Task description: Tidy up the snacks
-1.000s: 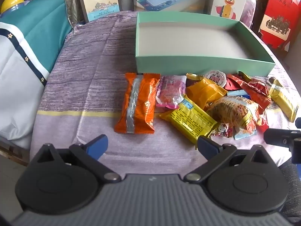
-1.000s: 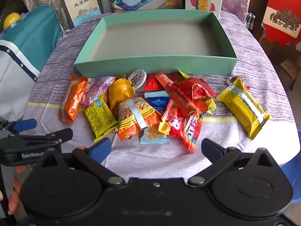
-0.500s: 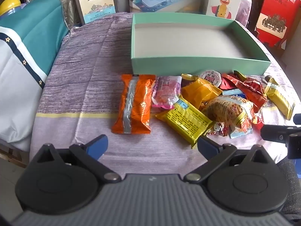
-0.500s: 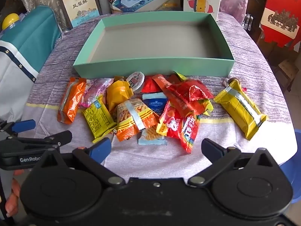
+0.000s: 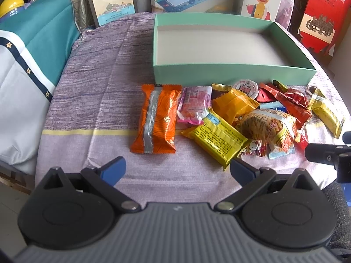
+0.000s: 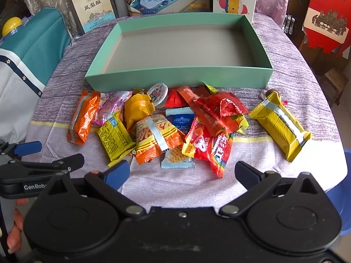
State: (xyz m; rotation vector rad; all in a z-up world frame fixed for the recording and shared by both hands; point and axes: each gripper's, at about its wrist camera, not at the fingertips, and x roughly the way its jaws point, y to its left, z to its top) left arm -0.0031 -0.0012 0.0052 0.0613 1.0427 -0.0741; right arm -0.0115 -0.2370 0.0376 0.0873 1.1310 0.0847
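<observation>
Now, both grippers' fingers spread wide, snack pile [image 6: 166,122] beside seemingly empty mint box [image 6: 179,77]

Both my cameras look forward and down across the table from its near edge. The left one sits nearer the orange packet [image 5: 156,118], the right one faces the snack pile [image 6: 175,122] squarely. Both share the green box [image 5: 232,74] and the snacks.
</observation>
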